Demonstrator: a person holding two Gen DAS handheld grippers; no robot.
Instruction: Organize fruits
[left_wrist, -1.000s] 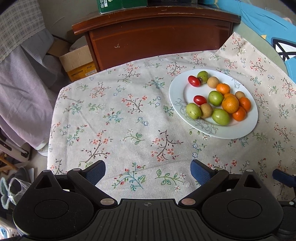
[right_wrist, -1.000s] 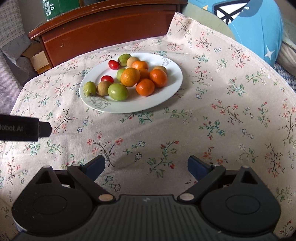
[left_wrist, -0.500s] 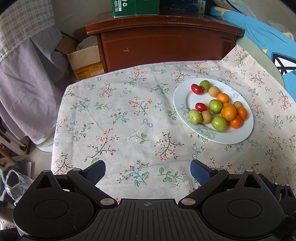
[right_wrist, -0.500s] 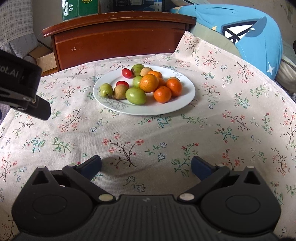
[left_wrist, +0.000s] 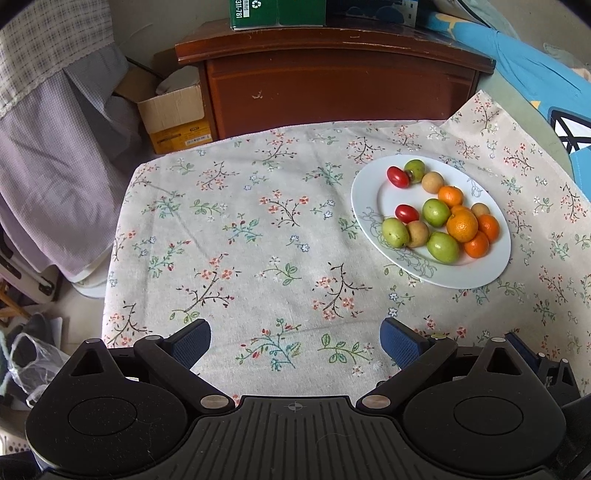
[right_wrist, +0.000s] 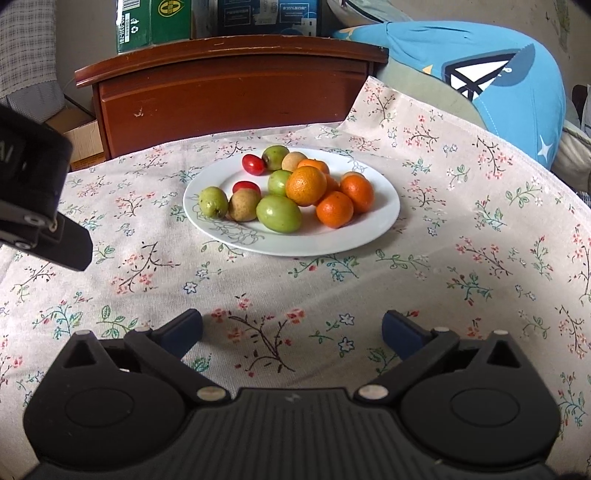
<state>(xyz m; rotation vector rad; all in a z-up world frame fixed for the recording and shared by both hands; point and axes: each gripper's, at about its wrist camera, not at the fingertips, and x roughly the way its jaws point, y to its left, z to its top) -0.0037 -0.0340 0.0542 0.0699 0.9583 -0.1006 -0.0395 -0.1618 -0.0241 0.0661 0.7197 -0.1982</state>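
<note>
I hold both claws spread and empty, left gripper (left_wrist: 295, 341) and right gripper (right_wrist: 291, 326) hovering short of the white plate (right_wrist: 384, 221) of mixed fruit (right_wrist: 306, 185); nothing's picked, so next I reach in.

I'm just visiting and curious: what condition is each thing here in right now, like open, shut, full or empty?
left gripper: open, holds nothing, above the cloth
right gripper: open, holds nothing, above the cloth
white plate: flat on the cloth, loaded with mixed fruit
fruits: all on the plate, unsorted
cardboard box: flaps open, on the floor
floral tablecloth: spread over the table
</note>
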